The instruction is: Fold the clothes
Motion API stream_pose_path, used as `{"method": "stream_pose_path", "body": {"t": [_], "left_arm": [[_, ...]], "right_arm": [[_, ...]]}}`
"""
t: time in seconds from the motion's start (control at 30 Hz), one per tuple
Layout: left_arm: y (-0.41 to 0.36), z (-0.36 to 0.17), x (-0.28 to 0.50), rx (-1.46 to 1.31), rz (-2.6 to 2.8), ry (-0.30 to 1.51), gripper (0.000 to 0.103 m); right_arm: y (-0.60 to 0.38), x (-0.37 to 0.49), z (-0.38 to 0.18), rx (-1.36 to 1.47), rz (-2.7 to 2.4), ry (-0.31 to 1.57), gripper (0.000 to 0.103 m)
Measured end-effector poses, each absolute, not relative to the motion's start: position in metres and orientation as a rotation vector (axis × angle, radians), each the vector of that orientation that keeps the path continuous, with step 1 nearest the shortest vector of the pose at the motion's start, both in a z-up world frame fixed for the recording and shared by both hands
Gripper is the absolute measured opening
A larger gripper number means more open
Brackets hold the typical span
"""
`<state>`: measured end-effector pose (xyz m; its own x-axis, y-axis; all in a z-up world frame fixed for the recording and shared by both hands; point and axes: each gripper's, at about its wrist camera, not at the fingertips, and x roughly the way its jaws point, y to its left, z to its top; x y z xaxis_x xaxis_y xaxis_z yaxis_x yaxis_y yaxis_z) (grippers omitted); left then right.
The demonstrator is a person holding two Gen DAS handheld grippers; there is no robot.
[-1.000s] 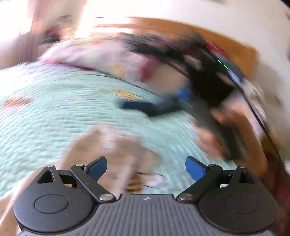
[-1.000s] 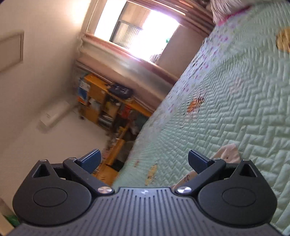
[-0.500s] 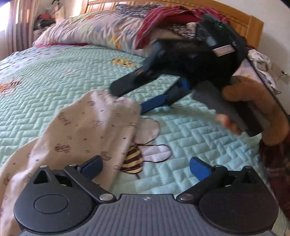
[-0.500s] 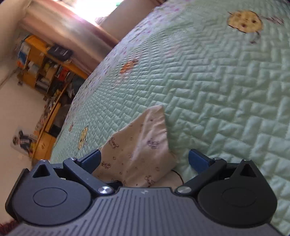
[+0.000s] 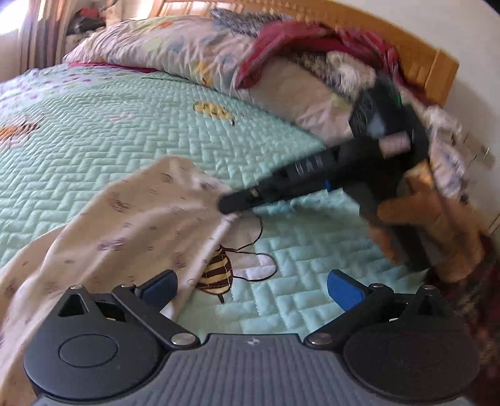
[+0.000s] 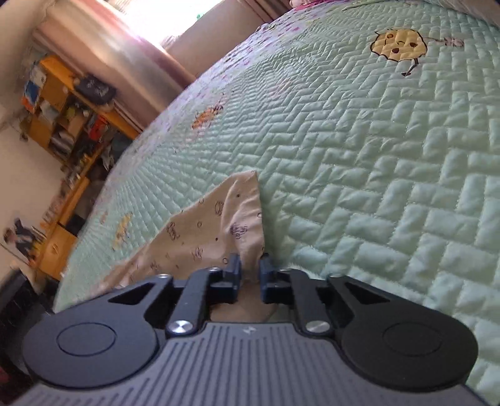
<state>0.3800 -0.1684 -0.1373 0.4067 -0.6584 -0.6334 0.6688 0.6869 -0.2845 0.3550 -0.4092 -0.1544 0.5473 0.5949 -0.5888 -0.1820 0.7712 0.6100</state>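
My right claw (image 6: 250, 270) reaches low over the bed (image 6: 375, 156), apparently pinching the cloth (image 6: 218, 225); my left claw (image 5: 251, 282) is spread wide.

left wrist view: low over the green quilt (image 5: 93, 125), looking along the bed toward the pillow (image 5: 175, 47) and headboard (image 5: 406, 40), with the right gripper (image 5: 231, 204) crossing from the right. right wrist view: close to the quilt (image 6: 390, 156), rolled sideways, facing the window (image 6: 162, 15) and shelves (image 6: 62, 103). both views share the cream printed garment (image 5: 131, 218) (image 6: 215, 228) and the quilt.
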Motion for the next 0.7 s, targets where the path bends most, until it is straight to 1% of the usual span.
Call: {"method": "stream_pose_path", "body": {"t": [0.1,0.13,0.27,0.4,0.5,0.57,0.6,0.63,0.67,0.7], "left_arm": [[-0.136,-0.118,0.38,-0.047,-0.804,0.75,0.102],[-0.125,-0.114,0.385,-0.079,-0.776,0.735,0.102],[-0.089,-0.102,0.413,-0.196,-0.625,0.676,0.102],[-0.091,-0.105,0.439,-0.195,-0.607,0.705,0.102],[-0.109,-0.108,0.45,0.011,-0.472,0.681,0.101],[-0.122,-0.113,0.456,0.202,-0.422,0.68,0.093],[-0.127,-0.117,0.458,0.303,-0.411,0.681,0.092],[-0.129,-0.12,0.459,0.374,-0.417,0.682,0.087],[-0.126,-0.12,0.46,0.398,-0.433,0.687,0.082],[-0.121,-0.12,0.462,0.384,-0.46,0.701,0.082]], "right_arm": [[-0.409,0.352,-0.152,0.469,0.466,0.887,0.011],[-0.408,0.351,-0.152,0.451,0.46,0.889,0.009],[-0.404,0.349,-0.15,0.373,0.445,0.901,0.009],[-0.403,0.346,-0.147,0.321,0.448,0.915,0.009],[-0.403,0.344,-0.147,0.31,0.447,0.919,0.009],[-0.404,0.343,-0.147,0.306,0.446,0.92,0.009],[-0.404,0.343,-0.148,0.307,0.447,0.92,0.009],[-0.404,0.343,-0.148,0.312,0.448,0.919,0.009],[-0.405,0.344,-0.148,0.316,0.45,0.918,0.009],[-0.405,0.344,-0.149,0.32,0.451,0.917,0.009]]}}
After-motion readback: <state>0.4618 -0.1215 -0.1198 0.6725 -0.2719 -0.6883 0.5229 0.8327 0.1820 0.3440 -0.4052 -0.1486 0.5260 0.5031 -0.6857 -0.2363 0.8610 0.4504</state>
